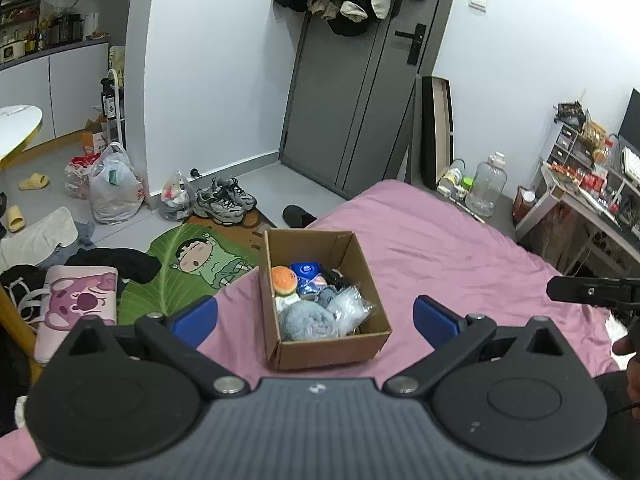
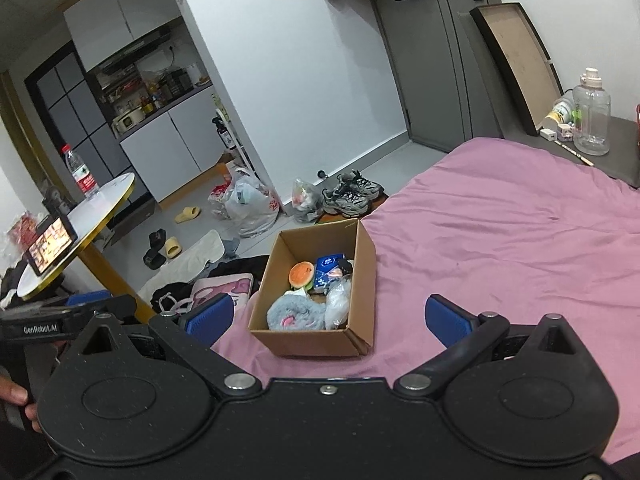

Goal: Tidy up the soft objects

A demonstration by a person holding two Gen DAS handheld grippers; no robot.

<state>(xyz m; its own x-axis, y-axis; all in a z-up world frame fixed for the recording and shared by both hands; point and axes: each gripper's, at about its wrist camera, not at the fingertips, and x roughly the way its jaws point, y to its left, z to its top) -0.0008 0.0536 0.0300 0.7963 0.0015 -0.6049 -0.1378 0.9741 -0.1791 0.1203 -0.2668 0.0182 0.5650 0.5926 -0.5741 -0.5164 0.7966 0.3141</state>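
Left wrist view: both tongs, left (image 1: pixel 316 316) and right (image 2: pixel 330 316), are wide open and empty. The box (image 1: pixel 332 350) of soft things sits on the pink bed (image 1: pixel 460 248). Reach down slowly, pinch one soft toy gently.

A pair of grey sneakers (image 1: pixel 226 199) sits on the floor by the grey door (image 1: pixel 352 92), near a white plastic bag (image 1: pixel 114 188). A clear water jug (image 2: pixel 591 114) stands beyond the pink bed (image 2: pixel 520 232). A bottle (image 2: pixel 82 174) stands on the round surface (image 2: pixel 104 196).
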